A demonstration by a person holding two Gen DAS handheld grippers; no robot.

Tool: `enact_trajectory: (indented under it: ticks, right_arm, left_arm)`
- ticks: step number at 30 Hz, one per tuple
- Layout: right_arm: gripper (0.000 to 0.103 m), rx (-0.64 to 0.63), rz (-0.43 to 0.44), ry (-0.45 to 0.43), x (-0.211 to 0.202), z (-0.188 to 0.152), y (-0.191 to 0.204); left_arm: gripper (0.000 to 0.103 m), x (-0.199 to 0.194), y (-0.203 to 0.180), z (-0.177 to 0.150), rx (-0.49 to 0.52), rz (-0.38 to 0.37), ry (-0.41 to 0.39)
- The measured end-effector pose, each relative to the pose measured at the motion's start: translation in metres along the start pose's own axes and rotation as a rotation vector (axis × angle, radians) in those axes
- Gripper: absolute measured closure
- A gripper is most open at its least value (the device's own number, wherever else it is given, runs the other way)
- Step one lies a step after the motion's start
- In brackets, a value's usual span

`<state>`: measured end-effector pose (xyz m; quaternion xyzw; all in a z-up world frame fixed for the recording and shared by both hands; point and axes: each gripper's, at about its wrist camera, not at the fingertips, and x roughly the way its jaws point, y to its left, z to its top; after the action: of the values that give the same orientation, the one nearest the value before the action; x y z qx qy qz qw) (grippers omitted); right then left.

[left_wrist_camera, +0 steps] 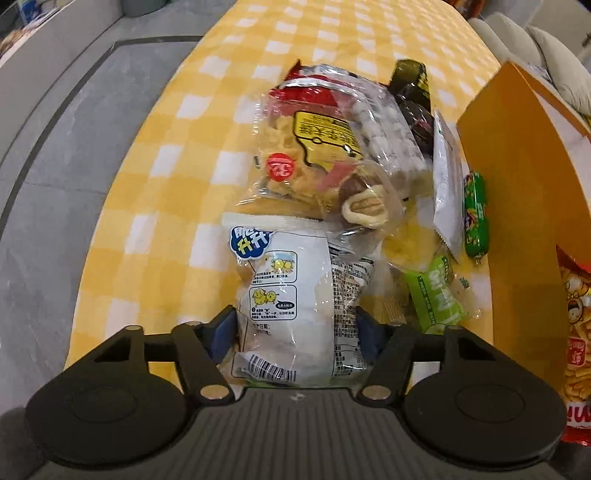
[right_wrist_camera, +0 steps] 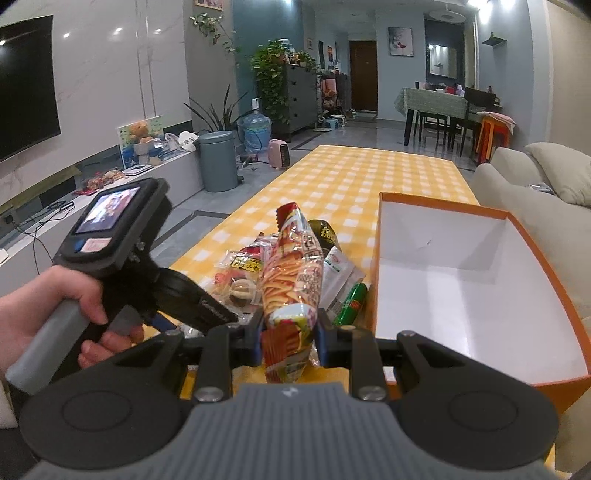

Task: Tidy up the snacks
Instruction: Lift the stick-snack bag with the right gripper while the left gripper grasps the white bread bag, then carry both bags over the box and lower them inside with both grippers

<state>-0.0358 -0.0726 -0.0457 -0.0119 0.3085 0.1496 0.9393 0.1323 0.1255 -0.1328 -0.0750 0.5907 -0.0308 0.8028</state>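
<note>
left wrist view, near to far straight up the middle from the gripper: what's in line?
left gripper → white snack bag between its fingers → clear bag with yellow label → red-topped packet → bare yellow checked tablecloth.

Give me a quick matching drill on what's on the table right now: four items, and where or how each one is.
Items:
1. white packet
2. red chip bag
3. green sausage
4. orange box

States:
A. lying on the cloth beside the box wall
B. open and empty
C. between the left gripper's fingers
D. clamped upright in the right gripper

Pairs: 1-C, 2-D, 3-A, 4-B. The left gripper sits around the packet; the right gripper pinches the bag.
</note>
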Motion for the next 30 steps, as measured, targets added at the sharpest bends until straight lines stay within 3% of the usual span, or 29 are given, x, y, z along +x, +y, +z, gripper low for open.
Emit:
enact_trajectory:
  ticks: [5, 14, 22, 25, 28, 30]
  right_arm:
    - [0.079, 0.004, -0.010, -0.014, -0.006, 0.002, -0.001]
    - [0.079, 0.033, 0.005, -0.071, -0.023, 0.010, -0.010]
    - [0.079, 0.187, 0.022, -0.139, -0.046, 0.029, -0.063]
    - [0.079, 0.237, 0.019, -0.125, -0.049, 0.034, -0.091]
    - [0.079, 0.393, 0.006, -0.088, -0.041, 0.026, -0.121]
    - [0.079, 0.489, 0.043, -0.038, -0.030, 0.017, -0.139]
  left_arm:
    - [0.033, -0.018, 0.010, -0.010, -0.028, 0.017, -0.028]
    - [0.033, -0.088, 0.005, -0.018, -0.059, -0.052, -0.176]
    - [0.032, -0.144, -0.036, -0.011, -0.068, -0.141, -0.306]
    - [0.032, -0.148, -0.057, -0.005, -0.033, -0.158, -0.313]
    - [0.032, -0.141, -0.079, 0.001, -0.002, -0.170, -0.290]
    - [0.032, -0.134, -0.097, 0.004, 0.021, -0.180, -0.271]
